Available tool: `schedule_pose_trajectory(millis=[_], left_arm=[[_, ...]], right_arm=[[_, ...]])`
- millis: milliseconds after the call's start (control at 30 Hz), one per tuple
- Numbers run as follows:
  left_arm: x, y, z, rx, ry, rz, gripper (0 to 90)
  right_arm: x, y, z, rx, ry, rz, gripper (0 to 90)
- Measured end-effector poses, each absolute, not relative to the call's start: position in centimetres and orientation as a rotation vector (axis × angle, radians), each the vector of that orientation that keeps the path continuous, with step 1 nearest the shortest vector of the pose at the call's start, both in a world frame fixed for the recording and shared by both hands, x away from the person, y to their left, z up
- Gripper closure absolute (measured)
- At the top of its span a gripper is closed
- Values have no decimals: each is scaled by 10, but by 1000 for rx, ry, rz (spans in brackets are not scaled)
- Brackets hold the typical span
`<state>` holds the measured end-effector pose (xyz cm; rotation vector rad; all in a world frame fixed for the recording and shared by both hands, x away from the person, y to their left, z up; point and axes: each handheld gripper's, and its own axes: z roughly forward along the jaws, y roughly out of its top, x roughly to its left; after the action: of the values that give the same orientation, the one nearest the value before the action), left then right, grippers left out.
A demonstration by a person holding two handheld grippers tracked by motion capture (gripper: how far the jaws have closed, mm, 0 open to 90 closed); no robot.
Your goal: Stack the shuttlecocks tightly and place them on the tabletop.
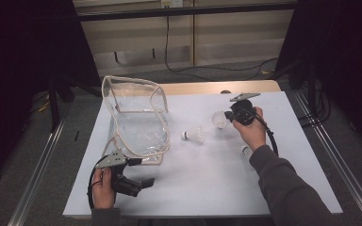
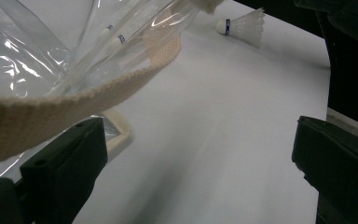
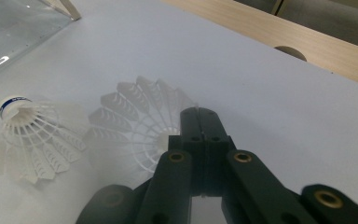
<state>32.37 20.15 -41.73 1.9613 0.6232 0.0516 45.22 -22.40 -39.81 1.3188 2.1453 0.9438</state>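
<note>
White shuttlecock (image 3: 140, 119) pinched at its skirt rim by right gripper (image 3: 200, 114), jaws fully closed on it | bag (image 1: 136, 117) lies to its left, mouth facing up | left gripper (image 1: 139, 184) nearer the bag, jaws wide, holding nothing | second shuttlecock (image 1: 195, 134) lies on table (image 1: 217, 188) between

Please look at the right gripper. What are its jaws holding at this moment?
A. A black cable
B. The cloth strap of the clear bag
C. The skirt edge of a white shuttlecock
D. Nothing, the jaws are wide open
C: in the right gripper view the jaws of the right gripper are closed together on the skirt rim of a white shuttlecock, while a second shuttlecock lies free on the table.
</note>
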Motion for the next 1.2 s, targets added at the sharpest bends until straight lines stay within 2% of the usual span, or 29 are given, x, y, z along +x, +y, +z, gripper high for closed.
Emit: schedule_pose_trajectory(millis=[733,1200], left_arm=[[322,201,-416,1949,623,49,33],[322,199,-417,1955,617,46,34]], right_arm=[[424,-219,-388,1281,2197,1029,900],[412,-209,-395,1243,2263,1048,899]])
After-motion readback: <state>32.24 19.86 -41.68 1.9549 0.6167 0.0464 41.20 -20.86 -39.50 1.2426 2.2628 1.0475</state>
